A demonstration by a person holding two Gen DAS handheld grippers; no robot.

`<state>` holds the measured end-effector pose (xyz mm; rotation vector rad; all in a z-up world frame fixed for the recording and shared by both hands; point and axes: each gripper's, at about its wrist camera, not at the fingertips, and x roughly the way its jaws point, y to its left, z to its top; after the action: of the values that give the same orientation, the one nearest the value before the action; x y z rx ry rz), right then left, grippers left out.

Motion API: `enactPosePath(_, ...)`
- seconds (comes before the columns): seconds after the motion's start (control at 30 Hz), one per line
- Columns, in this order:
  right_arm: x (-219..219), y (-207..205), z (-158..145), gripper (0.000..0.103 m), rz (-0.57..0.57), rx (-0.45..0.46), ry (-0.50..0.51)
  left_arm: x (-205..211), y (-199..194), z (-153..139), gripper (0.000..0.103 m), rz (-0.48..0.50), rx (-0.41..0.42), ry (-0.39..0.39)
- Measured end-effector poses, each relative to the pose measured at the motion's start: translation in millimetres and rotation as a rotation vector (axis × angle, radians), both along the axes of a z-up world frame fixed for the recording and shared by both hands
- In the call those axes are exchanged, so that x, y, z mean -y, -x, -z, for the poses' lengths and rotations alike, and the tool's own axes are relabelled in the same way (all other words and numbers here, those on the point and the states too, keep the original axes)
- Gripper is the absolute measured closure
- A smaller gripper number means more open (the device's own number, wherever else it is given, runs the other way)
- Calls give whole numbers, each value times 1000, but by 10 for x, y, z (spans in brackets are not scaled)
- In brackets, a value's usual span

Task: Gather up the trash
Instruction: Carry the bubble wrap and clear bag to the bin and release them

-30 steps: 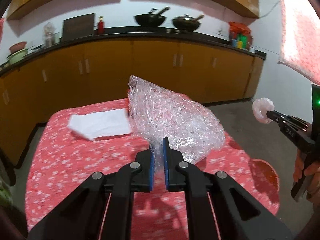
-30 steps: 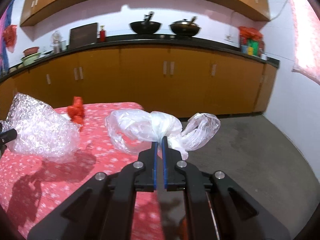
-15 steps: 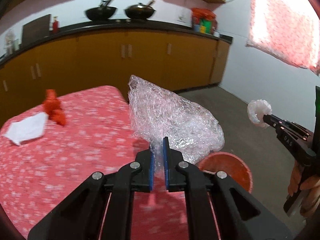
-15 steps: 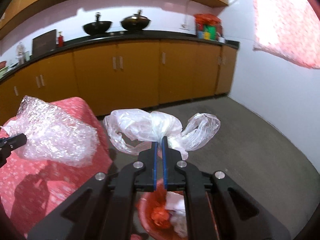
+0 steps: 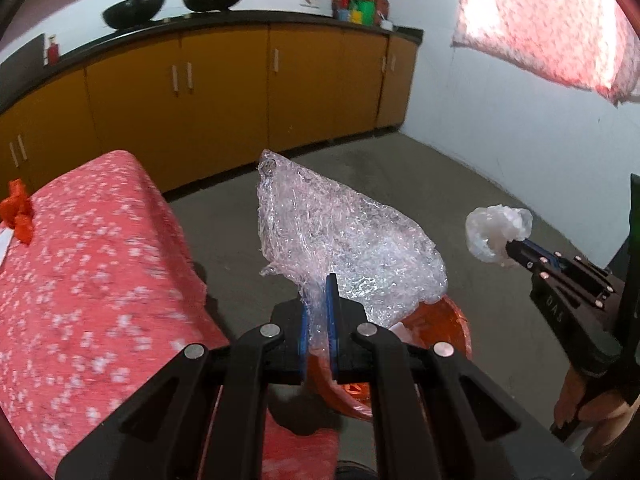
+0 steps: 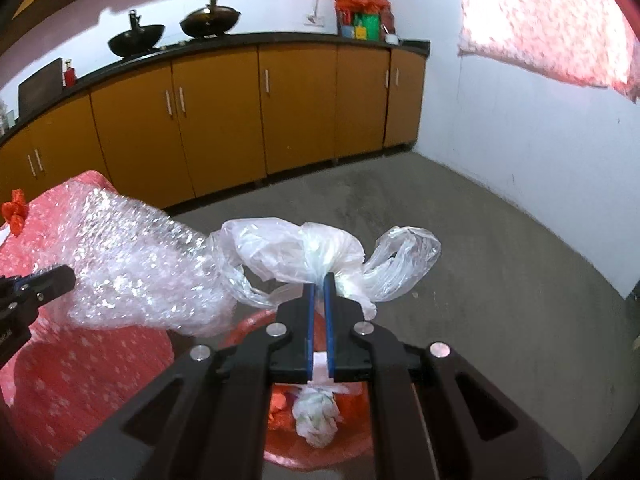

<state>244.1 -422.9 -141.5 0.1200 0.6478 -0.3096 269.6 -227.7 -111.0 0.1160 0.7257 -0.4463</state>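
Note:
My left gripper is shut on a crumpled sheet of bubble wrap and holds it in the air over an orange bin on the floor. The bubble wrap also shows in the right wrist view. My right gripper is shut on a clear plastic bag and holds it above the same bin, which holds crumpled white and red trash. The right gripper with its bag shows at the right of the left wrist view.
A table with a red flowered cloth stands left of the bin, with a red crumpled piece on it. Orange cabinets line the far wall. Grey floor spreads to the right, up to a white wall.
Both grippers have swung right, off the table, with their loads. The bin has come under them and now shows below both pairs of fingers.

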Motion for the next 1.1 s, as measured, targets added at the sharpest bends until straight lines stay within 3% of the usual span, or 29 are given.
enactPosePath(0.5,401,-64,862,96,24,-133,-131,752,-103,606,95,67,-105,-156)
enactPosePath(0.83,346,-208,1055,89,-32,-166,-175,914,-144,807,91,103,-154,-180)
enactPosePath(1.1,333,-166,979,82,-46,-150,-163,852,-170,756,91,80,-174,-130)
